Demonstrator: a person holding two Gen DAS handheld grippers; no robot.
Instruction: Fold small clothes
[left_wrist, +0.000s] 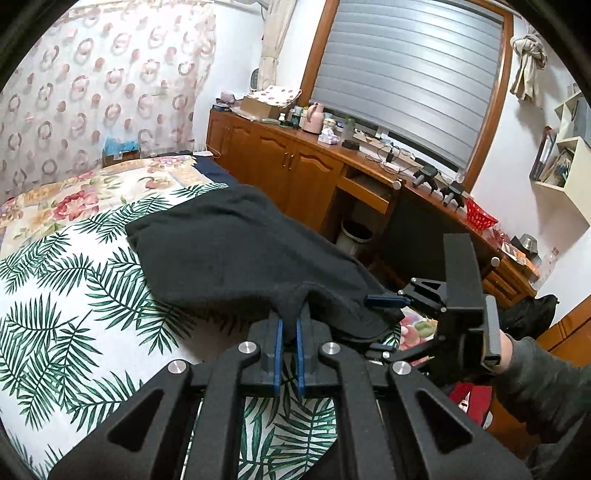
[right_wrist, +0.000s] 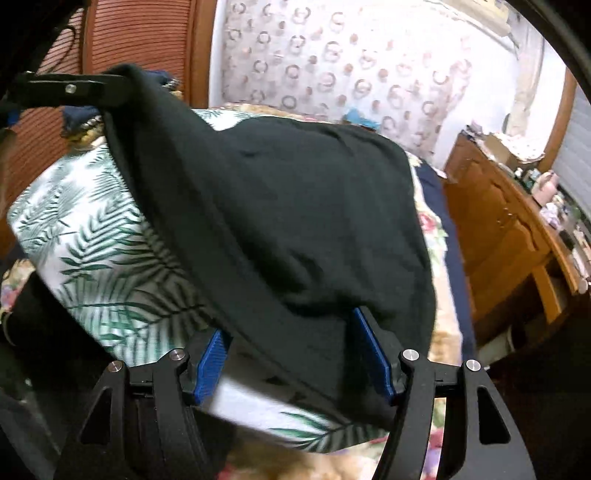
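On the bed with the palm-leaf sheet (left_wrist: 74, 295) lies the black garment (left_wrist: 229, 251), its near edge lifted off the sheet toward me. My left tongs (left_wrist: 290, 332) are clamped shut on a pinch of that near hem, the blue pads squeezing the cloth between them. My right tongs (right_wrist: 295, 354) stand wide apart with the garment's other near corner draped between the pads; the picture is smeared there, so the pads seem not to press the cloth yet, though I cannot be sure. To do this fold well, I judge I should close the right tongs on the hem level with the left grip, keep the edge taut between both, then carry it evenly across the sheet to the garment's far edge, so no slack bunches in the middle.
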